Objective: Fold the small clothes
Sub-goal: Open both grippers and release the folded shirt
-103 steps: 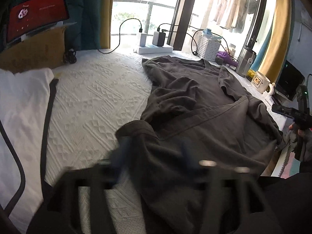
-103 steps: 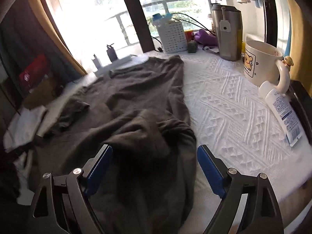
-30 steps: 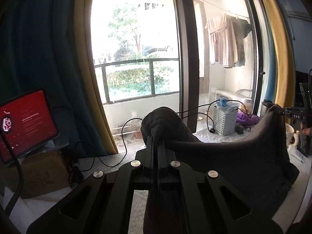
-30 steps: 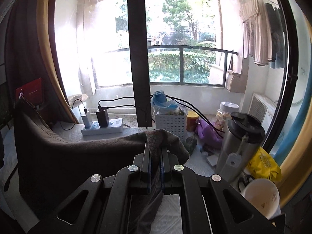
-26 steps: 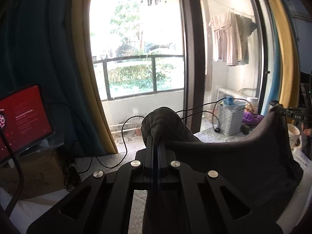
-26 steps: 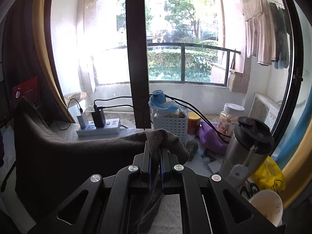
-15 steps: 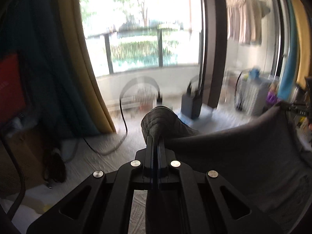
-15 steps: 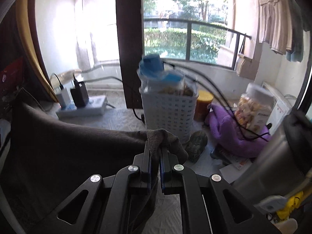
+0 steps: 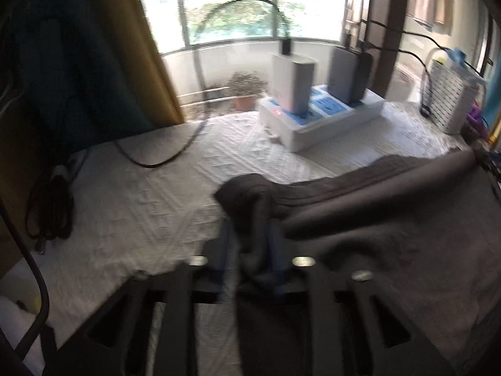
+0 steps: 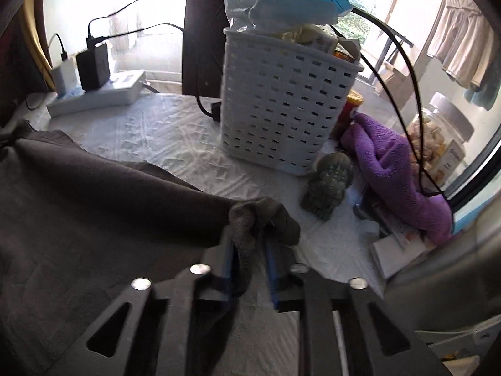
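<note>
**Laying the held edge down at the far end of the table**

You have a corner of the dark grey garment (image 9: 391, 225) bunched between the blue pads of each tool. At bottom centre of the left wrist view, the left gripper (image 9: 250, 247) has cloth between its jaws, but the picture is blurred and a gap shows beside the fabric, so I cannot tell whether it is clamped or letting go. At bottom centre of the right wrist view, the right gripper (image 10: 249, 250) is in the same case: the cloth hangs between jaws that stand slightly apart.

The garment itself stretches between the two tools, most of it lying on the white quilted table cover (image 9: 150, 206), with a rolled fold running toward the right of the left view.

My judgement is that you are setting this edge down. Keep both corners level and the edge taut between them, lower them together, and let go only once the cloth lies flat, so the fold line stays straight.

Further up the frames, watch the clutter. In the right view a small green figurine (image 10: 327, 185) sits just beyond your right corner, with a purple towel (image 10: 394, 169) to its right and a white basket (image 10: 281, 106) behind. In the left view a power strip (image 9: 322, 116) with chargers lies at upper centre, its black cable (image 9: 156, 163) looping over the cover at left; it could snag the hem.
</note>
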`<act>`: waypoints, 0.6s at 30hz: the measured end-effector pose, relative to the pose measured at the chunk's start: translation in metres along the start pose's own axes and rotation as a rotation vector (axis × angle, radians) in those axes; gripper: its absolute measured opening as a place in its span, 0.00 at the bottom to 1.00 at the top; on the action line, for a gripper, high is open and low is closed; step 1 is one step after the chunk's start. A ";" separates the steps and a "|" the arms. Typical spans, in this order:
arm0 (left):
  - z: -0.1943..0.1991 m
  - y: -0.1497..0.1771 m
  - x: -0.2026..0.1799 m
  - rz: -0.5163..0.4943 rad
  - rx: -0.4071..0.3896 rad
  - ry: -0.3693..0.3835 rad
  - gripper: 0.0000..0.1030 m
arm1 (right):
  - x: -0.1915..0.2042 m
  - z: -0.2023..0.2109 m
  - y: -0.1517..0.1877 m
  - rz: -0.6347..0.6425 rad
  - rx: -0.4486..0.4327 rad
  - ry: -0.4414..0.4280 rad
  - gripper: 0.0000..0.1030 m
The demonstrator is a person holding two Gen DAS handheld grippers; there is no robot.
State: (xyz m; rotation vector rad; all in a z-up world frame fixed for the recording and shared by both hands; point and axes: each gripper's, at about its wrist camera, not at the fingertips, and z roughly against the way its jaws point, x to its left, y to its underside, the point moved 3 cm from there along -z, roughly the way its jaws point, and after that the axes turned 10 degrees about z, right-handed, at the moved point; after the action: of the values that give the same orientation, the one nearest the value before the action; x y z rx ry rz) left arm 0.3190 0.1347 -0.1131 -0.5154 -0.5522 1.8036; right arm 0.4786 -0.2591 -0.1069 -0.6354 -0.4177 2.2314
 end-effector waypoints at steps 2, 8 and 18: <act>0.005 -0.002 0.011 0.047 -0.011 0.008 0.52 | -0.001 0.004 0.002 -0.007 0.004 0.011 0.61; 0.048 0.013 0.025 0.083 -0.051 0.054 0.64 | 0.002 0.044 0.013 0.008 -0.030 0.010 0.75; 0.107 0.087 0.018 0.090 -0.039 0.147 0.74 | 0.014 0.140 0.060 -0.061 -0.123 0.018 0.75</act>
State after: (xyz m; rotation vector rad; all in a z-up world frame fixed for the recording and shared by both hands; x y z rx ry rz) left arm 0.1845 0.1166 -0.0817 -0.7031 -0.4695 1.8255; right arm 0.3569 -0.3017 -0.0251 -0.6970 -0.5617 2.1533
